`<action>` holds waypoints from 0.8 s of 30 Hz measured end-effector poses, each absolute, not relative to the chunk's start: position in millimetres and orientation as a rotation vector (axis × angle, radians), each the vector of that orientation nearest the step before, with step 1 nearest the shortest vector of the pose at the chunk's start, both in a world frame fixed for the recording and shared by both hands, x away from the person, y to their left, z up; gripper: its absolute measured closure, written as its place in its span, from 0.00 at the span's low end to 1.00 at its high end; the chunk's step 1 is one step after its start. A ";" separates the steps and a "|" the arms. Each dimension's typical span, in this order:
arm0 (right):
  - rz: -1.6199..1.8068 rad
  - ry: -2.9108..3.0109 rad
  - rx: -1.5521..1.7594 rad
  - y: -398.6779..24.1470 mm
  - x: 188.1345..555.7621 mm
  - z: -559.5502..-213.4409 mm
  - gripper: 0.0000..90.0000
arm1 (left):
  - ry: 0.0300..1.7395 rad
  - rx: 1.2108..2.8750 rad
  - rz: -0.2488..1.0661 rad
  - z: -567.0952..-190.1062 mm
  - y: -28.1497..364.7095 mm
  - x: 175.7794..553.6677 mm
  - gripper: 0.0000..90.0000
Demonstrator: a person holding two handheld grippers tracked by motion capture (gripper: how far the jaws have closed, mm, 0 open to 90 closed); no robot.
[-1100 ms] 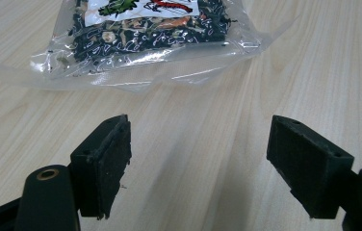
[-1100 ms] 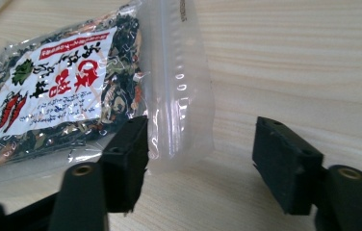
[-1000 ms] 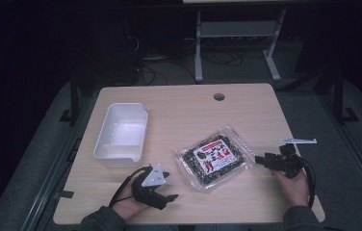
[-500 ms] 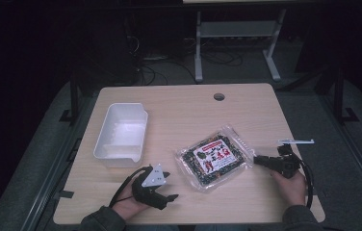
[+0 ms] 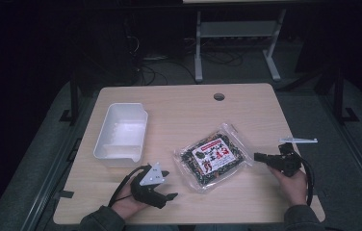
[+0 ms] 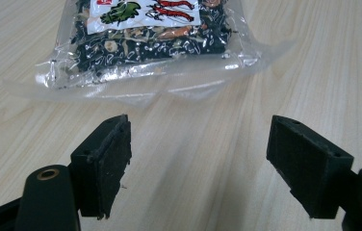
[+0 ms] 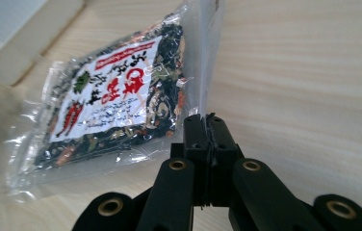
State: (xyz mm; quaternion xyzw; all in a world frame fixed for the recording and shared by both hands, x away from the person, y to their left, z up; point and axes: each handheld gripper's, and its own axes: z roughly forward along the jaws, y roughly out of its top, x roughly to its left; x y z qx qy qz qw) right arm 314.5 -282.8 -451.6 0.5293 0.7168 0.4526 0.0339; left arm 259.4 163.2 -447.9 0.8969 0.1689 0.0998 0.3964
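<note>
Counter (image 5: 179,110): pale wood, cable hole near far edge, dark room around.
Tub (image 5: 121,134): white, on the left side.
Bag (image 5: 213,156): clear spice packet, flat, mid-counter.
Right gripper (image 7: 207,126): jaws have just been closing, now pinched on the bag's clear edge, held low and level.
Left gripper (image 6: 198,161): jaws wide apart over bare wood, just short of the bag.

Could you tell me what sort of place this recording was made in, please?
Probably a lab or workshop data-collection station, not a kitchen: a bare wooden table with a cable hole, cables on the dark floor behind it, and a metal stand. Only a white tub and a food packet lie on it.
</note>
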 end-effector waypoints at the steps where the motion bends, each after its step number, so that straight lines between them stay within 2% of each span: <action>1: 1.407 2.204 1.607 -282.4 313.4 -447.7 0.99 | 0.434 2.268 0.253 -447.5 163.8 259.8 0.26; 14: 1.569 2.303 1.255 -278.6 292.6 -389.1 0.99 | 0.507 2.183 0.247 -441.9 173.5 268.7 0.26; 24: 1.678 2.374 1.048 -267.5 286.1 -363.2 1.00 | 0.539 2.172 0.195 -447.1 168.6 279.5 0.26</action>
